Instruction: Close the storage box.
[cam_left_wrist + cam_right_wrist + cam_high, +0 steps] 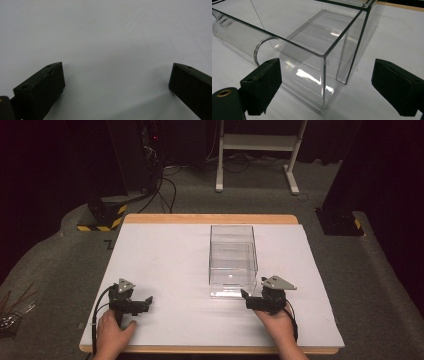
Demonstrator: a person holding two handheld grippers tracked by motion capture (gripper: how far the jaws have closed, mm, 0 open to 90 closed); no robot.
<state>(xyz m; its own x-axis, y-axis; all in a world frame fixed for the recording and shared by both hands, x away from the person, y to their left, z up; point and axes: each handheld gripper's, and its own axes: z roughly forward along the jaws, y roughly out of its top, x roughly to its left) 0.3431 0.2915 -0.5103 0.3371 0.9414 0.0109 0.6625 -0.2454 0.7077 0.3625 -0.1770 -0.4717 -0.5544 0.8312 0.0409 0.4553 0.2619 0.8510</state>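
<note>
Resting low on the white table (165, 270), the left claw (147, 301) sits at the near left with its jaws spread wide and nothing between them. In the left gripper view the left claw (116, 82) looks at bare table.

Next comes the clear box (233, 261). It stands near the middle of the table, a bit to the right, with its open top up. It looks empty.

Last is the right claw (245, 296), at the near right. Its jaws are wide too, and it holds nothing. In the right gripper view the right claw (325, 87) points at the near corner of the clear box (322, 57), which stands just ahead of the jaws, not yet between them.

The step in hand looks like grabbing the box. To do it well, the right claw should slide forward slowly, put one jaw inside the wall and one outside, then close gently. The wall is thin and smooth, so it could slip or tip.
</note>
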